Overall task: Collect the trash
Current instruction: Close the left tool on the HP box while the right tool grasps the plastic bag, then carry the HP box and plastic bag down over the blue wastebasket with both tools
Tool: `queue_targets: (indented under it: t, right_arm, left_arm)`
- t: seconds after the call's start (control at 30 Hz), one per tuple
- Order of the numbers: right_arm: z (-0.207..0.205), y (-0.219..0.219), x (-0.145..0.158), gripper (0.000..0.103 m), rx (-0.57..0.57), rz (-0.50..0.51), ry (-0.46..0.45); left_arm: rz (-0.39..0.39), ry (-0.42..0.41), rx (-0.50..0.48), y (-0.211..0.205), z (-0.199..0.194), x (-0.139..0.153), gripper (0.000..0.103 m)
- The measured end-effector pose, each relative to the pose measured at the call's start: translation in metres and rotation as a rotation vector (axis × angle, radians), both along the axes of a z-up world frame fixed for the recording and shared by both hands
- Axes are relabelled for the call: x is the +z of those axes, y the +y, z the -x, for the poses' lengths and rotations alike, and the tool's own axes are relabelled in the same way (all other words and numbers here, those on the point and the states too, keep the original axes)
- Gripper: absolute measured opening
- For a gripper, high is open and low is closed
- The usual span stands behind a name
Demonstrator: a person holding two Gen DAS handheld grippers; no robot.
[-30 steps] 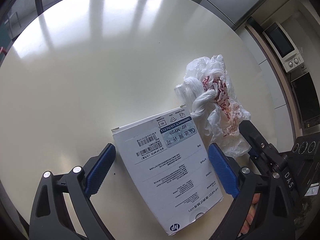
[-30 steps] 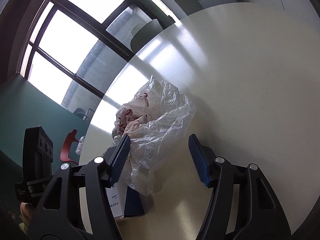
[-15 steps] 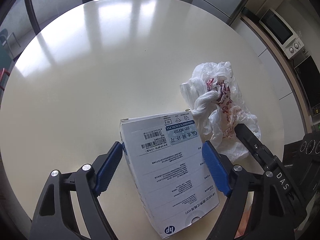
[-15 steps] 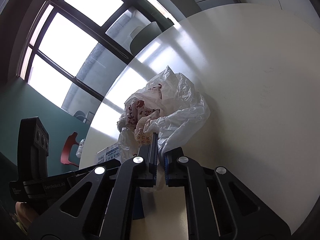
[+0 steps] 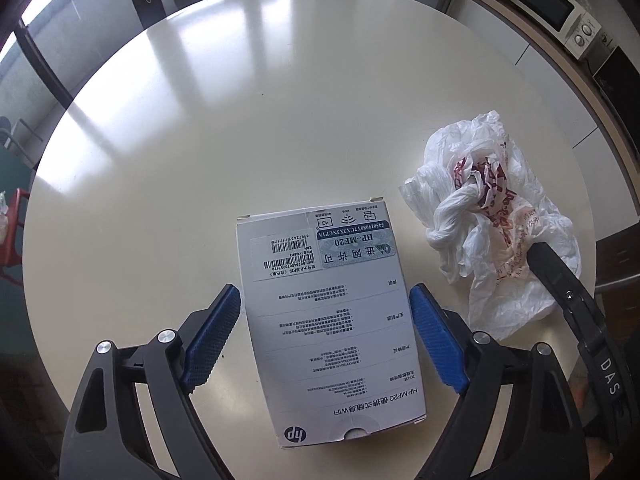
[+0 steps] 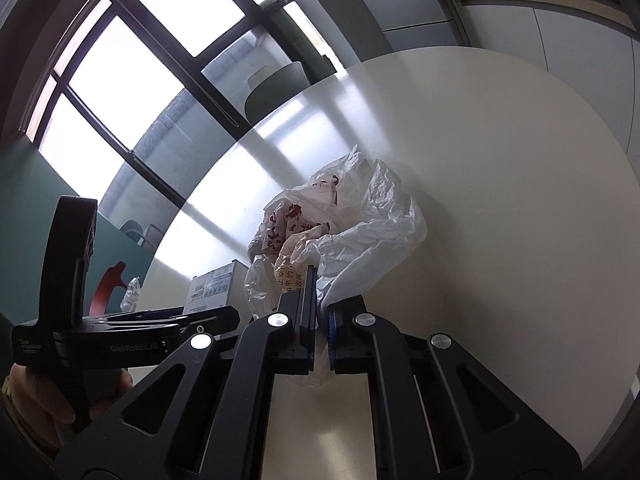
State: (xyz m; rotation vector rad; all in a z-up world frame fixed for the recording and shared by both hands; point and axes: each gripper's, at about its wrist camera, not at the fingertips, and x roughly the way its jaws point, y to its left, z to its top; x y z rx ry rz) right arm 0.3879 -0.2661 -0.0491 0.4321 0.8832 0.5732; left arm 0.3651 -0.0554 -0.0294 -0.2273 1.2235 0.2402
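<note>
From the left wrist, the left hand-held gripper (image 5: 324,340) straddled the white box (image 5: 328,316) lying flat on the round surface (image 5: 240,120). Its jaws were opening again after a brief squeeze half a second before, and its blue pads (image 5: 212,336) stood just clear of the box's sides, so the box was not yet gripped. The crumpled plastic bag (image 5: 492,216) lay just right of the box.

From the right wrist, the right hand-held gripper (image 6: 318,312), open a second earlier, had snapped together on the near edge of the plastic bag (image 6: 352,236). That piece of trash looked secured and ready to lift; the box remained to be taken.
</note>
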Motion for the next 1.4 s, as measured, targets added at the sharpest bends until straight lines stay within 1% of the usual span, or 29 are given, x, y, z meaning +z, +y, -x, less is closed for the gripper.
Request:
queue_targets:
  t: [0.07, 0.13, 0.17, 0.3, 0.37, 0.43, 0.53, 0.6, 0.77, 0.9, 1.07, 1.23, 1.4]
  right_arm:
    - [0.001, 0.0, 0.002, 0.004, 0.0, 0.011, -0.009]
    - [0.005, -0.001, 0.002, 0.004, 0.0, 0.022, -0.014]
    - [0.006, 0.0, 0.002, 0.004, 0.001, 0.03, -0.016]
    - [0.01, 0.001, 0.003, 0.004, 0.002, 0.05, -0.026]
    - [0.016, 0.0, 0.005, 0.004, 0.002, 0.058, -0.039]
    - [0.024, 0.001, 0.01, 0.004, 0.007, 0.07, -0.056]
    - [0.039, 0.007, 0.02, 0.003, 0.018, 0.1, -0.096]
    - [0.05, 0.01, 0.028, 0.003, 0.021, 0.105, -0.12]
    - [0.087, 0.017, 0.049, 0.003, 0.021, 0.112, -0.183]
    - [0.116, 0.024, 0.062, 0.003, 0.023, 0.125, -0.222]
    - [0.15, 0.035, 0.072, 0.003, 0.039, 0.146, -0.256]
    - [0.18, 0.041, 0.073, 0.003, 0.061, 0.153, -0.268]
    - [0.207, 0.046, 0.072, 0.003, 0.088, 0.176, -0.272]
  left_arm:
    - [-0.022, 0.004, -0.02, -0.004, 0.0, -0.001, 0.084]
    - [-0.02, 0.006, -0.023, -0.007, -0.003, -0.003, 0.079]
    - [-0.022, 0.002, -0.028, -0.007, -0.003, -0.004, 0.078]
    - [-0.023, -0.024, -0.044, -0.005, -0.004, -0.002, 0.077]
    - [-0.032, -0.061, -0.054, -0.002, 0.004, 0.004, 0.077]
    - [-0.029, -0.113, -0.062, 0.005, 0.024, 0.015, 0.077]
    - [0.01, -0.18, -0.084, 0.017, 0.052, 0.03, 0.077]
    - [0.011, -0.228, -0.107, 0.022, 0.074, 0.04, 0.077]
    - [0.018, -0.324, -0.165, 0.028, 0.124, 0.049, 0.077]
    - [0.034, -0.372, -0.194, 0.036, 0.158, 0.048, 0.077]
    - [0.008, -0.431, -0.216, 0.044, 0.196, 0.049, 0.077]
    - [0.007, -0.458, -0.229, 0.049, 0.223, 0.049, 0.077]
    - [-0.032, -0.493, -0.248, 0.049, 0.258, 0.043, 0.077]
